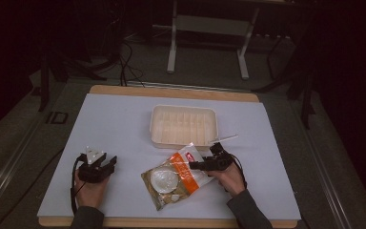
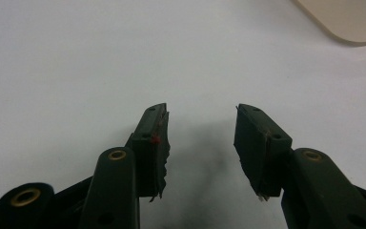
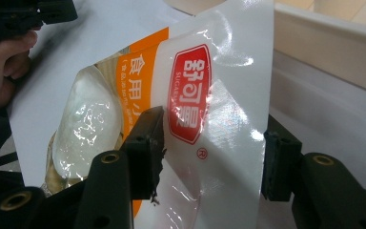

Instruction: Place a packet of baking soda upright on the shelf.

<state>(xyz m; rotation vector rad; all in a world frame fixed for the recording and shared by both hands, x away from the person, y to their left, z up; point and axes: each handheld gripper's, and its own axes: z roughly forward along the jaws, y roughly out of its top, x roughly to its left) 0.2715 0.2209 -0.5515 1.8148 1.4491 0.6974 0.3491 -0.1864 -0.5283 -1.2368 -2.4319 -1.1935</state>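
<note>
the left gripper is held low over the pale sheet-covered table at the left, jaws spread apart with bare table seen between them in the left gripper view. just right of centre, a glossy white and orange plastic food pouch with a red label is found lying on the table, near the front of a shallow cream plastic tray. the right gripper is set at the pouch's upper edge; in the right gripper view the pouch is seen between jaws standing apart, not clamped.
</note>
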